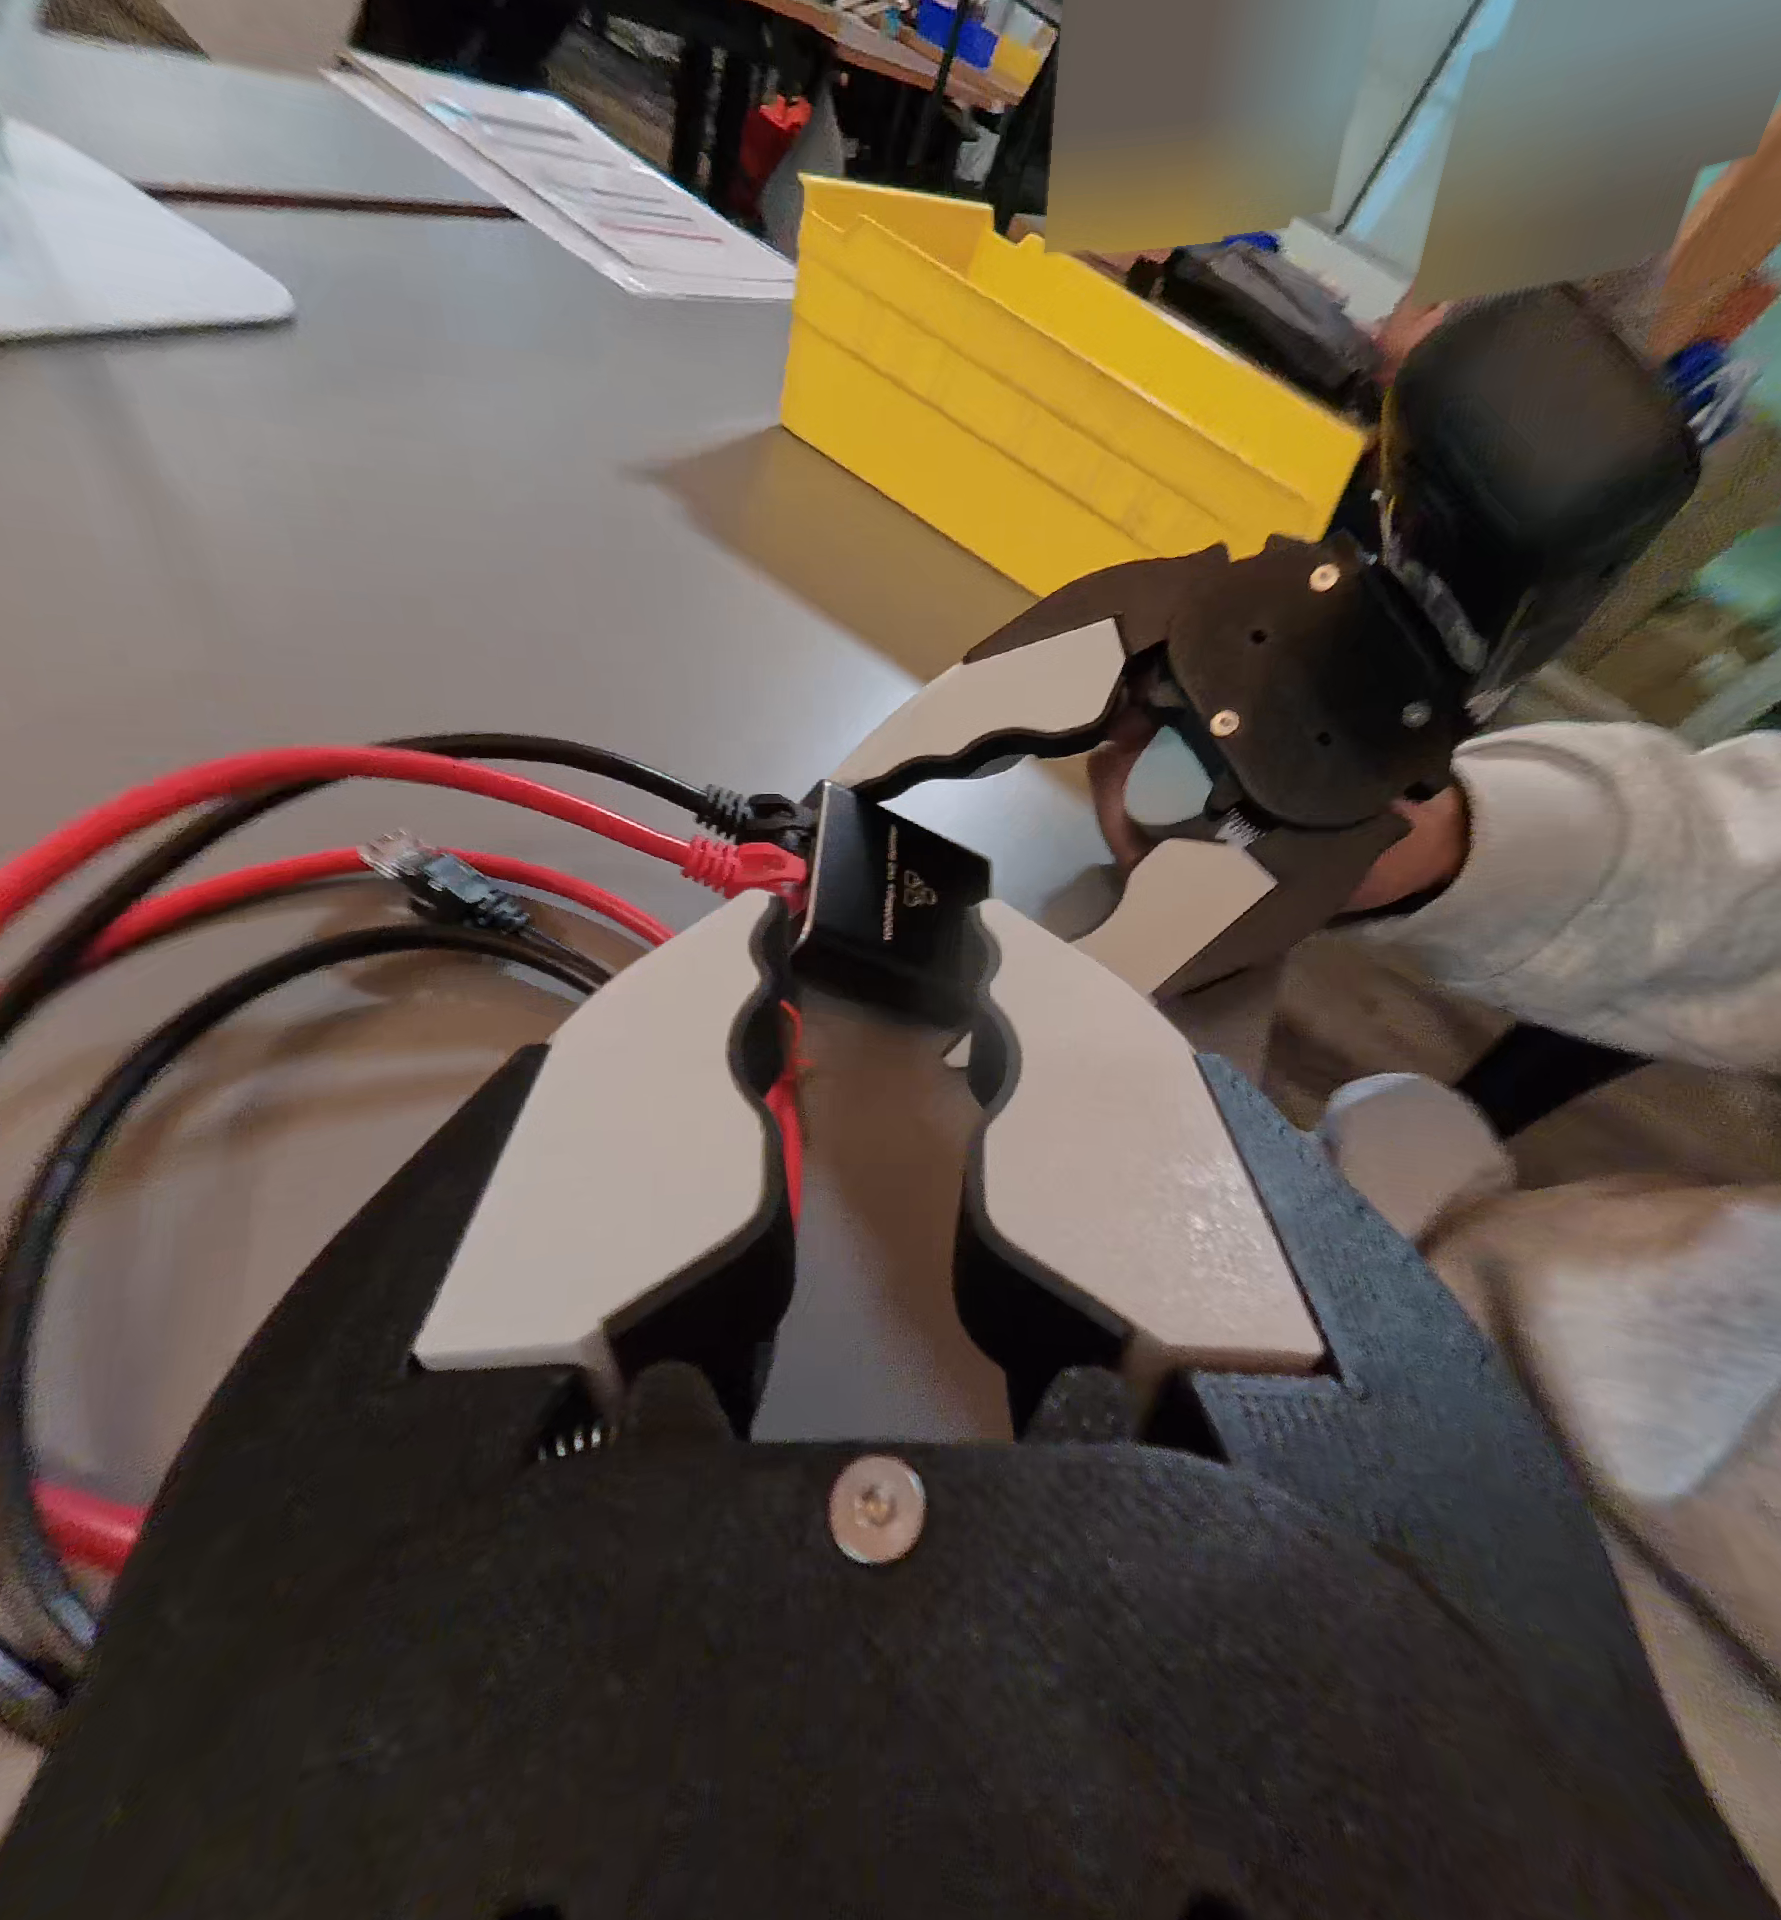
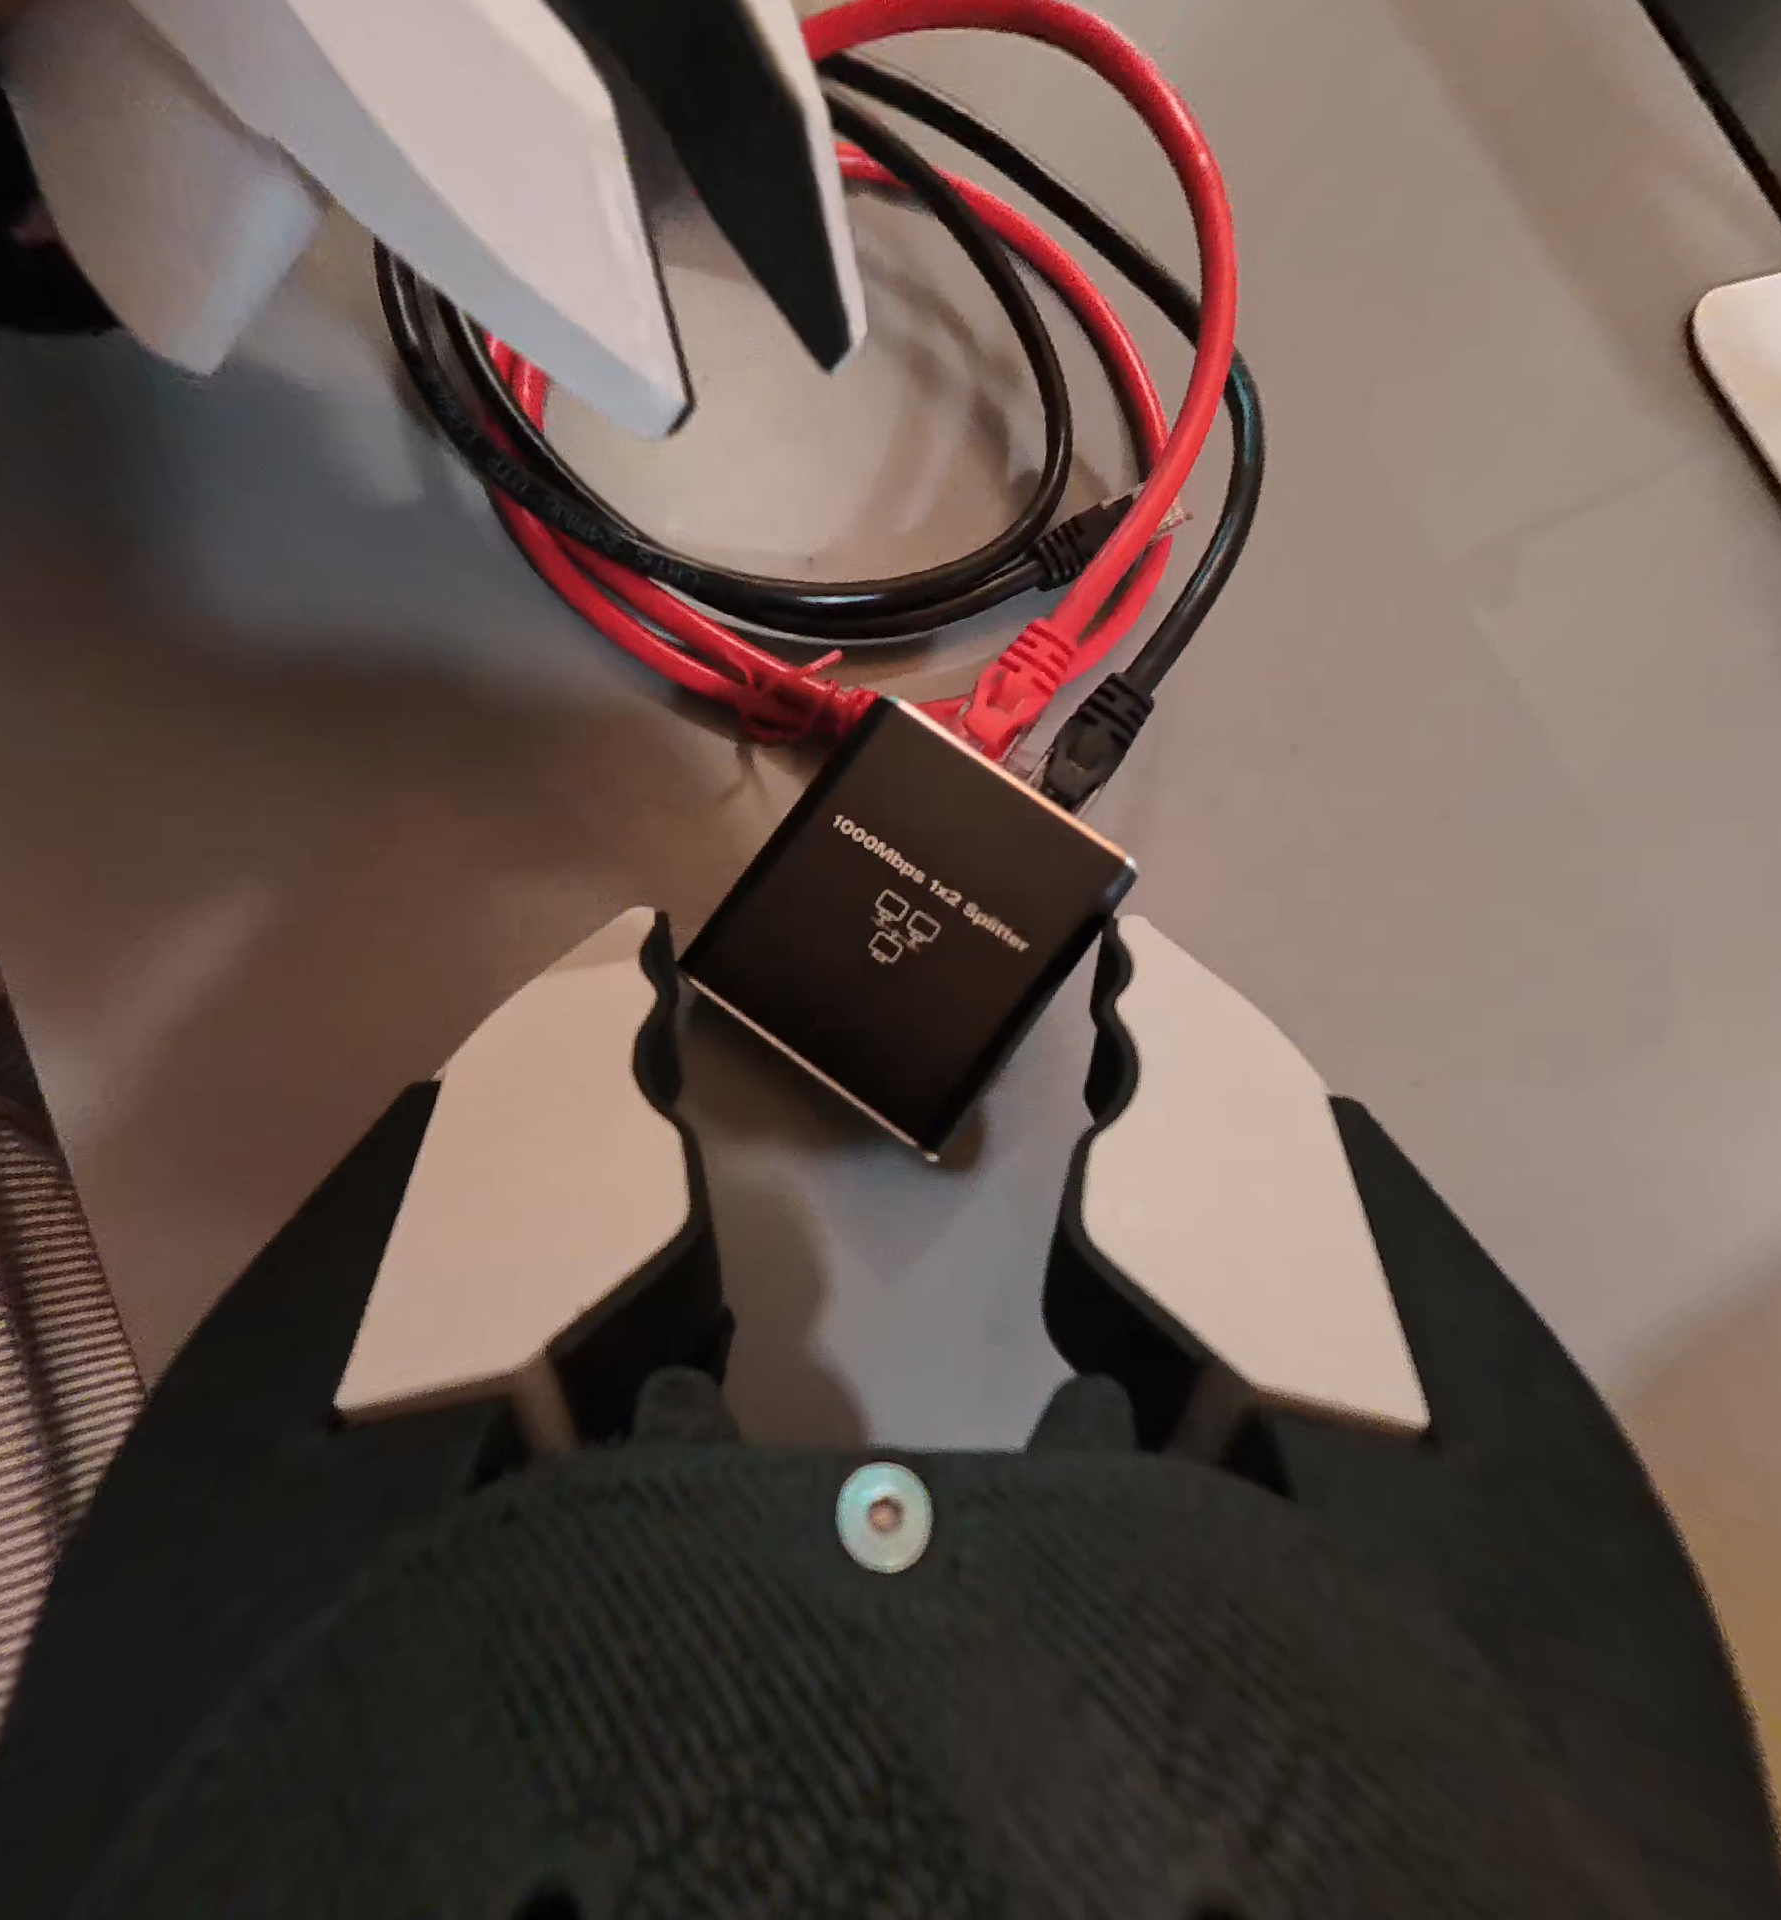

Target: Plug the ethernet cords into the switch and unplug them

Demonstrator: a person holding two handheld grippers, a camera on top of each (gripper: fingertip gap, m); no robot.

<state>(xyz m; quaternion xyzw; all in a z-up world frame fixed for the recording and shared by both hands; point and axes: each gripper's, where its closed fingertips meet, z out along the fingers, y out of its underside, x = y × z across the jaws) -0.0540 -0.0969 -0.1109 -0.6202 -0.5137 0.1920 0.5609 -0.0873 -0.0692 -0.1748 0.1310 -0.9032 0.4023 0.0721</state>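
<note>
The small black switch lies on the grey table. A red plug and a black plug sit in its far face, and another red plug sits in its left side. My right gripper is open, with a fingertip at each side corner of the switch. It also shows in the left wrist view. My left gripper is partly open and empty, hovering short of the switch. The right wrist view shows it above the coiled cords. A loose black plug lies free.
Red and black cords coil on the table beyond the switch. A yellow bin stands at the far table edge, with a paper sheet to its left. A white flat pad lies far left. A person's grey sleeve is at right.
</note>
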